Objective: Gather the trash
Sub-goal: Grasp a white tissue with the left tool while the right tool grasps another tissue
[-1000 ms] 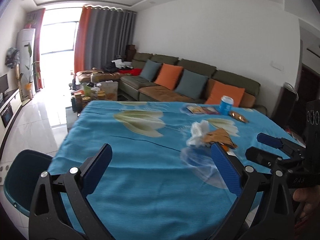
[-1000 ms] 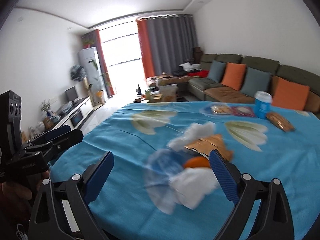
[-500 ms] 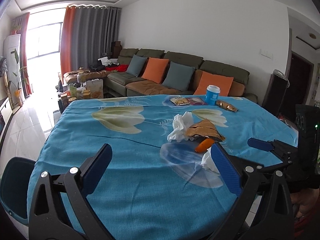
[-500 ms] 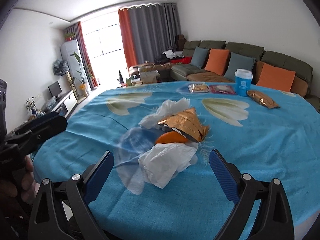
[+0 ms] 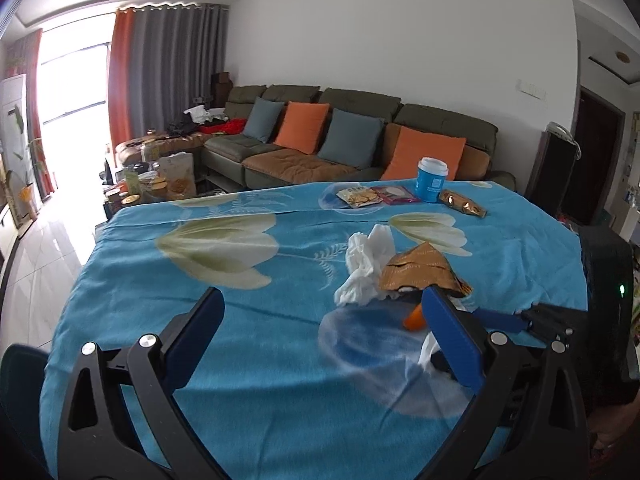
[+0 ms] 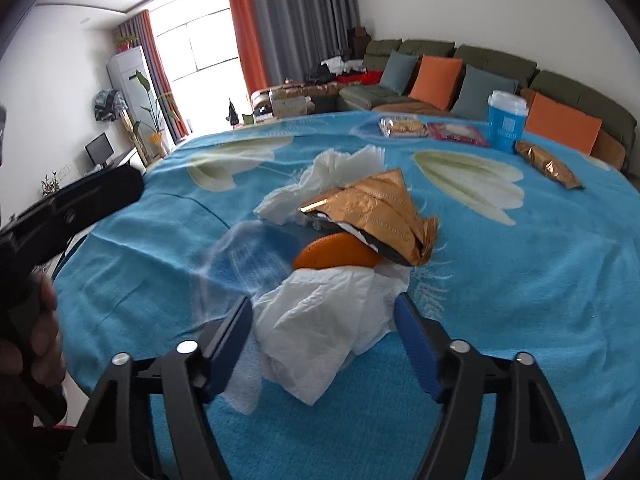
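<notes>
1. right tool [image 6: 322, 318], jaws half open, straddles the crumpled tissue [image 6: 320, 320] at lower centre; close gently, low on the table [image 6: 520, 280].
2. just behind: orange peel [image 6: 336, 256], gold wrapper [image 6: 372, 208].
3. left tool [image 5: 320, 332] hangs wide, empty.

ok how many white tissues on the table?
2. One crumpled tissue lies nearest, between the right hand-held gripper fingers; the other tissue sits behind the gold wrapper. More may be hidden under the wrapper.
</notes>
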